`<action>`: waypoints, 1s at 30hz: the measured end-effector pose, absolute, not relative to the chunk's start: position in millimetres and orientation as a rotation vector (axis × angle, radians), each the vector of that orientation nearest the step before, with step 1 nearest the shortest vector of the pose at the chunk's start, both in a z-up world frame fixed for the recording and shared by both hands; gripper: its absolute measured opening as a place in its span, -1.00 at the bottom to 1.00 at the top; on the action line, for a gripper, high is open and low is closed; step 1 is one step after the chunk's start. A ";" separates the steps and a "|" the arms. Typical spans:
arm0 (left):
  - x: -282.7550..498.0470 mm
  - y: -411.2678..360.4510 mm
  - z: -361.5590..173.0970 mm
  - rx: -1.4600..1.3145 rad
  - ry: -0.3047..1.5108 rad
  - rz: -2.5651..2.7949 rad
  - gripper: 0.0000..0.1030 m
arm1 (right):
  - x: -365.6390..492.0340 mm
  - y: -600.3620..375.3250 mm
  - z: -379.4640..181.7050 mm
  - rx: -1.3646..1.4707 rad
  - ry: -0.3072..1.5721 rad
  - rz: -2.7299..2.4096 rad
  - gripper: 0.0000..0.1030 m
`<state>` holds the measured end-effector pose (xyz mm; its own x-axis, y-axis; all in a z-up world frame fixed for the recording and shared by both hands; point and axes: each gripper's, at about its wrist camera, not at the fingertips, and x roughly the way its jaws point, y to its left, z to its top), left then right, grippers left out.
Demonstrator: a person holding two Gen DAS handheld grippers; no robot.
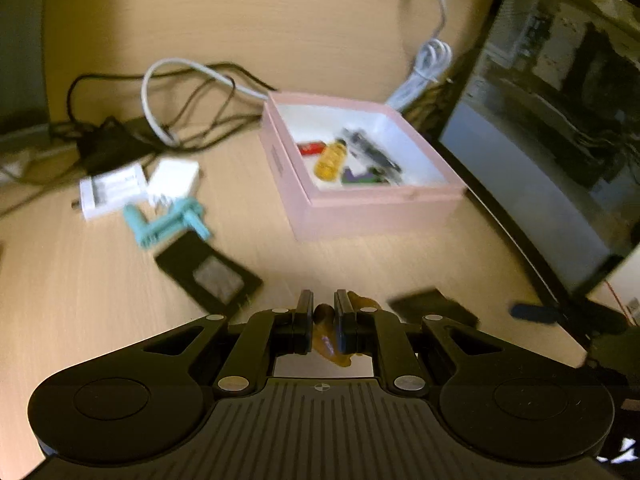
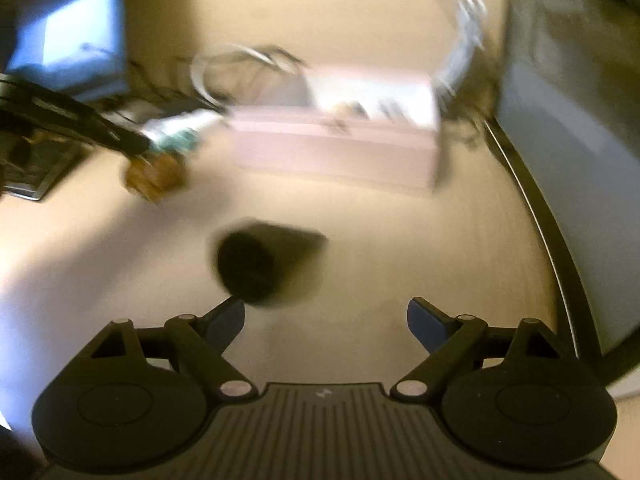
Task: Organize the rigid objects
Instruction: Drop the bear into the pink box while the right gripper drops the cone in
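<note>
Tilting downward over desk, left gripper (image 1: pixel 323 312) clamped on brown object (image 1: pixel 326 342); right gripper (image 2: pixel 326 320) spread wide, empty.

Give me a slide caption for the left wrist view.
Left gripper shut on a small amber object, facing the open pink box of sorted items.

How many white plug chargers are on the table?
2. One white charger lies left of the pink box; the other sits just right of it. More may hide among the cables.
</note>
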<state>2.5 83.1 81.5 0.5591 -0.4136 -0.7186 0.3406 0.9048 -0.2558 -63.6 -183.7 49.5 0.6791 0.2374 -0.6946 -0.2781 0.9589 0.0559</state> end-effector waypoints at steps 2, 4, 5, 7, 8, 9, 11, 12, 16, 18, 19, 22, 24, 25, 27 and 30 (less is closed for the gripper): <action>-10.2 84.2 79.6 -0.113 0.891 -0.449 -0.74 | -67.5 -168.1 57.3 -0.074 0.729 0.346 0.75; -22.0 86.0 77.0 -0.128 0.901 -0.446 -0.74 | -62.7 -152.7 58.7 -0.077 0.720 0.338 0.75; -27.9 87.1 76.2 -0.133 0.901 -0.442 -0.74 | -59.1 -146.3 57.7 -0.078 0.722 0.320 0.75; -38.6 90.9 75.3 -0.150 0.897 -0.432 -0.74 | -49.8 -136.6 53.0 -0.065 0.730 0.266 0.74; -42.9 93.3 74.7 -0.166 0.903 -0.421 -0.74 | -44.3 -133.3 49.3 -0.057 0.732 0.234 0.74; -47.6 95.3 73.7 -0.181 0.912 -0.415 -0.74 | -40.8 -131.8 46.4 -0.050 0.734 0.212 0.74; -57.4 97.7 73.6 -0.181 0.911 -0.426 -0.74 | -34.0 -129.3 42.7 -0.034 0.770 0.192 0.65; -60.5 97.5 73.6 -0.173 0.909 -0.428 -0.74 | -31.0 -131.2 41.1 -0.021 0.788 0.211 0.53; -69.5 96.9 73.8 -0.147 0.920 -0.463 -0.74 | -24.5 -123.8 40.4 -0.082 0.826 0.227 -0.01; -73.4 92.3 75.6 -0.114 0.922 -0.507 -0.74 | -27.8 -124.9 47.8 -0.085 0.833 0.233 -0.06; -75.2 89.8 76.2 -0.103 0.924 -0.528 -0.74 | -31.2 -126.1 52.8 -0.087 0.835 0.237 -0.06; -78.9 80.0 79.1 -0.063 0.924 -0.596 -0.74 | -44.6 -133.1 69.4 -0.093 0.817 0.238 -0.06; -78.2 73.1 83.5 -0.037 0.914 -0.635 -0.74 | -55.8 -141.5 83.4 -0.094 0.791 0.220 -0.06; -76.5 70.3 85.9 -0.030 0.907 -0.650 -0.74 | -58.3 -146.0 89.8 -0.092 0.780 0.207 -0.06; -69.9 64.6 93.3 -0.012 0.881 -0.678 -0.74 | -64.9 -155.1 100.4 -0.086 0.760 0.175 -0.06; -55.0 57.4 106.4 0.008 0.828 -0.695 -0.74 | -74.7 -168.5 114.3 -0.082 0.728 0.121 -0.06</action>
